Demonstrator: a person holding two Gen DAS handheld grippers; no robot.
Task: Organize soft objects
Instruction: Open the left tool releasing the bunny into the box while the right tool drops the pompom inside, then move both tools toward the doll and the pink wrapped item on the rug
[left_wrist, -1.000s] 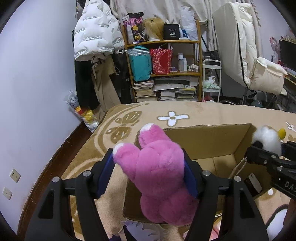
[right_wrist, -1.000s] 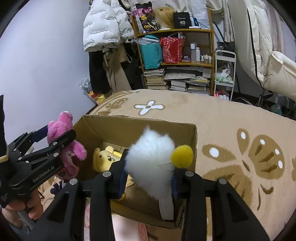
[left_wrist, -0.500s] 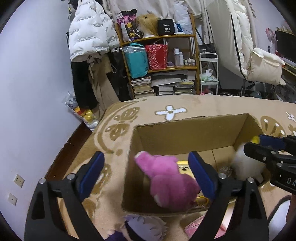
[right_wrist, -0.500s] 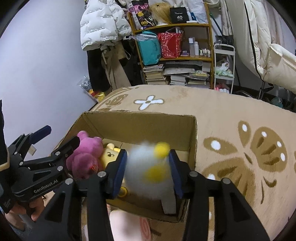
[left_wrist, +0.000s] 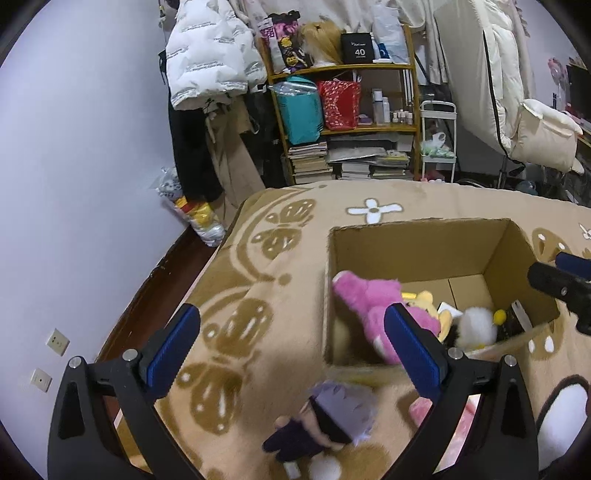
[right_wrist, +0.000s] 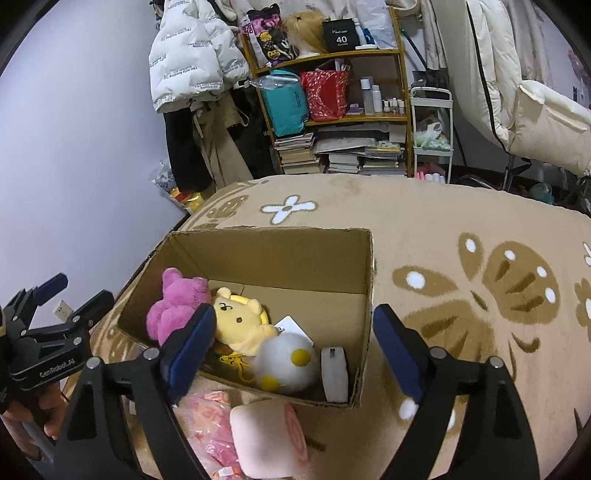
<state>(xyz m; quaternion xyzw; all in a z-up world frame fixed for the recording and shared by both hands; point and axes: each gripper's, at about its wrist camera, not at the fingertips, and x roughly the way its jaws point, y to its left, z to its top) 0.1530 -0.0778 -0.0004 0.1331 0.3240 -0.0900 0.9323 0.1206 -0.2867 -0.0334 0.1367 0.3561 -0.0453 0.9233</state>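
We hold both tongs wide apart, their jaws having just been opening, with nothing between them. The left tongs (left_wrist: 291, 343) sit lower left of the cardboard box (right_wrist: 280, 254); the right tongs (right_wrist: 295, 347) hang over its near edge. Inside lie the pink plush (right_wrist: 173, 306), yellow plush (right_wrist: 240, 317) and white fluffy chick (right_wrist: 288, 362).

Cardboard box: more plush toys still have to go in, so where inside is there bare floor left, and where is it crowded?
The cardboard box has bare floor along its far wall, behind the yellow plush. The near side is crowded: pink plush, yellow plush, white fluffy toy and a grey item.
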